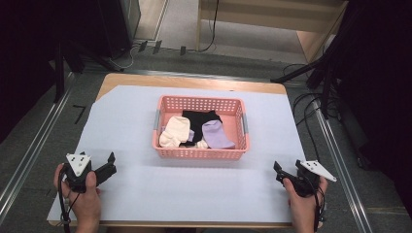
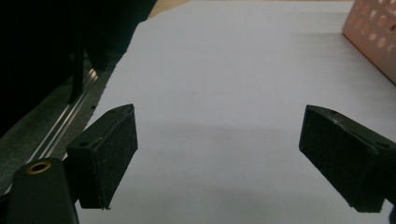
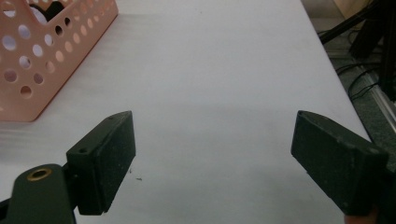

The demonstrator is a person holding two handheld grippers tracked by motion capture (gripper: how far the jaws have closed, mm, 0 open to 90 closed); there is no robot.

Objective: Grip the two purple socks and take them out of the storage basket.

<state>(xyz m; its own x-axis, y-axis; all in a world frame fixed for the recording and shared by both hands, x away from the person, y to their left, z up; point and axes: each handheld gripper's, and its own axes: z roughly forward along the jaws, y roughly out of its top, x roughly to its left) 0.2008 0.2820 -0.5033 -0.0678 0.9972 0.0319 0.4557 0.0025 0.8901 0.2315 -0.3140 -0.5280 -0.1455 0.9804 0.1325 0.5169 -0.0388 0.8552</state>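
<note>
Two grippers rest near the front edge of the white sheet (image 1: 126,126) that covers the table, one toward each front corner, and both have their jaws spread wide with nothing between them. Starting at the left, the left gripper (image 1: 111,162) sits by the front left corner, held in the person's left hand (image 1: 85,199), and its tips point toward the middle of the sheet; in the left gripper view its pads (image 2: 114,156) stand far apart over bare sheet, with a corner of the pink basket (image 2: 373,42) showing ahead and to the right. Moving on to the middle, the pink basket (image 1: 201,151) stands centred between the side edges, its long axis running from left to right, and it holds a cream sock (image 1: 174,132) at the left, black clothing (image 1: 199,119) toward the back and a purple sock (image 1: 216,134) at the right. At the right, the right gripper (image 1: 279,171) lies by the front right corner in the right hand (image 1: 303,206), jaws likewise apart, with the basket ahead and to its left. Each gripper is well apart from the basket; the cream sock lies nearer the left one and the purple sock nearer the right one, so I judge either reach would go forward and inward.
</note>
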